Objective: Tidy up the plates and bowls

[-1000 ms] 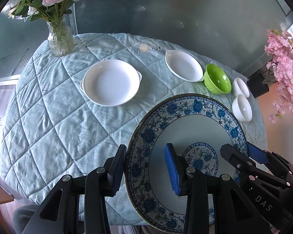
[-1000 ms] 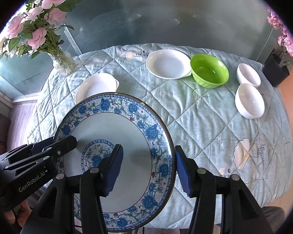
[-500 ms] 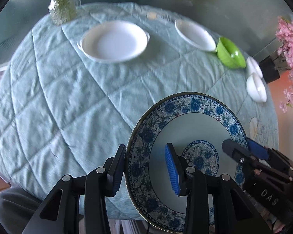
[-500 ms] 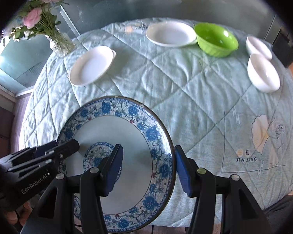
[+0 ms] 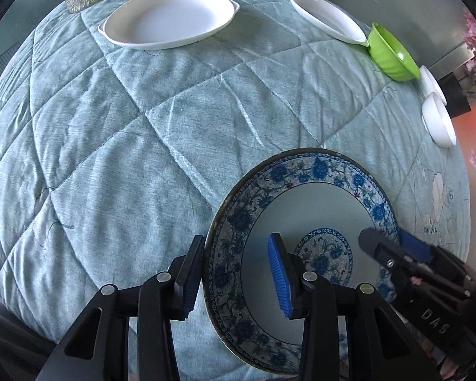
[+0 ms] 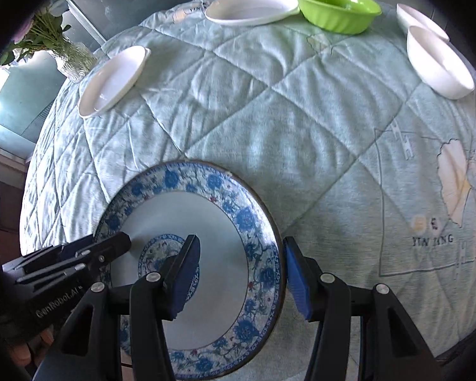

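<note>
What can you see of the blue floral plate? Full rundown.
The blue floral plate is large, round and glossy, ceramic by the look: a wide blue flower rim, a plain white well, a blue centre medallion and a dark edge. It sits over the near edge of the quilted tablecloth, gripped at opposite rims by the left hand-held gripper and right hand-held gripper. Whether it touches the cloth is unclear.

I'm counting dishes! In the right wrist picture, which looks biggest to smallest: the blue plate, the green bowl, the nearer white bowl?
1. Blue plate, though it's nearest the camera.
2. Green bowl.
3. Nearer white bowl, a close call with the green one.
</note>
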The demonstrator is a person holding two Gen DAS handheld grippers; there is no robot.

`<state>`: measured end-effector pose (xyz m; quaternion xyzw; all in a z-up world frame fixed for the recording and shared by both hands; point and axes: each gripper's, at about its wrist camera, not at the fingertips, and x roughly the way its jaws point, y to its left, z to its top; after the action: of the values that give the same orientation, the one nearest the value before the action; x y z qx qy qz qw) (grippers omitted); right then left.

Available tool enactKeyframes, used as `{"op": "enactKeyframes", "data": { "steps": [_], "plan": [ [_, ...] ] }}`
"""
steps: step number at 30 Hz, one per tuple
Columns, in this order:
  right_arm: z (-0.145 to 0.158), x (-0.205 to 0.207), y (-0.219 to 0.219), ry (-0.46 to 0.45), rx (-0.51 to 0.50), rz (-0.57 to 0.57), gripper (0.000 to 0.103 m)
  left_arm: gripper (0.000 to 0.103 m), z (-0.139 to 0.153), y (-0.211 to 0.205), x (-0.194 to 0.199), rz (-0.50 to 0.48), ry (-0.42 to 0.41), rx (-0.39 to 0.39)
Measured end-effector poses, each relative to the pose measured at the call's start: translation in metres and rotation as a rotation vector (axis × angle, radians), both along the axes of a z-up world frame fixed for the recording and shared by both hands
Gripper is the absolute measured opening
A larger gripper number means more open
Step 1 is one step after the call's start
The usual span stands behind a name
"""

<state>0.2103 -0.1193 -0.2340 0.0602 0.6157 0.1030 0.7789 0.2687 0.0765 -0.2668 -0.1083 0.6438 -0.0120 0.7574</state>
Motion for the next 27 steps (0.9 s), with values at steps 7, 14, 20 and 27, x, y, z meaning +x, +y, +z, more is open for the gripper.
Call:
{"op": "enactKeyframes", "data": {
  "steps": [7, 14, 20, 27],
  "plan": [
    [-0.007, -0.002, 0.001, -0.008, -0.005, -0.007, 0.054, 0.037, -0.001, -0.001, 0.006, -0.009, -0.011, -0.003],
    [-0.008, -0.006, 0.004, -0.006, -0.029, -0.007, 0.054, 0.037, -0.001, -0.002, 0.001, -0.018, -0.013, -0.005],
    [-0.009, -0.007, 0.006, -0.024, -0.039, 0.001, 0.057, 0.037, 0.001, -0.004, -0.001, -0.028, -0.015, -0.002],
    [0.016, -0.012, -0.017, -0.057, 0.037, -0.008, 0.064, 0.048, 0.051, 0.004, -0.011, -0.051, -0.130, 0.041]
  ]
}}
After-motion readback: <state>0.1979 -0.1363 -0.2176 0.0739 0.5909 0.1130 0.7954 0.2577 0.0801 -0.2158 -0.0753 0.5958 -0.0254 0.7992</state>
